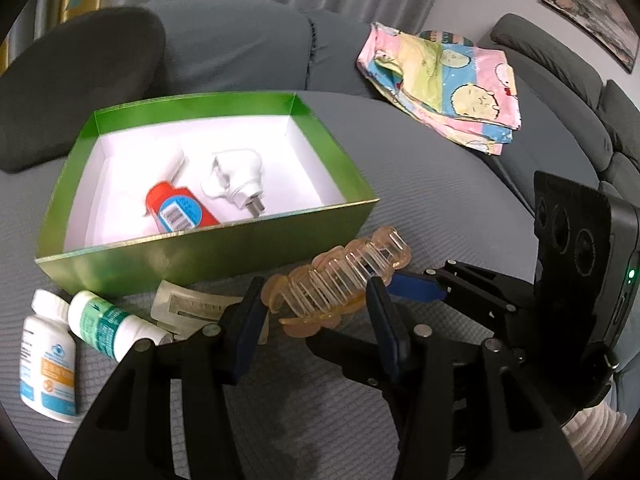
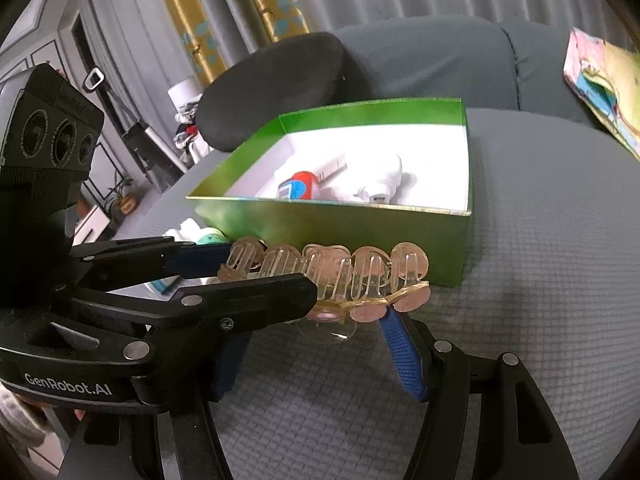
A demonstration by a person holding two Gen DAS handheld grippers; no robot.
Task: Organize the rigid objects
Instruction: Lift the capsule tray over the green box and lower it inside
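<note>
The translucent amber rack [image 1: 340, 276] is held off the grey cushion [image 1: 440, 184], at 5 o'clock from the green box [image 1: 208, 252]. The left gripper [image 1: 316, 316] is clamped across its near end; the right gripper [image 2: 320, 320] is clamped on its side. Judged light, stiff, slick and brittle at the thin ribs: grip the thicker side rails. The box holds a red-capped bottle [image 1: 180, 210] and a white plug adapter [image 1: 236, 178]. Two white bottles [image 1: 80, 336] lie at 7 o'clock outside.
</note>
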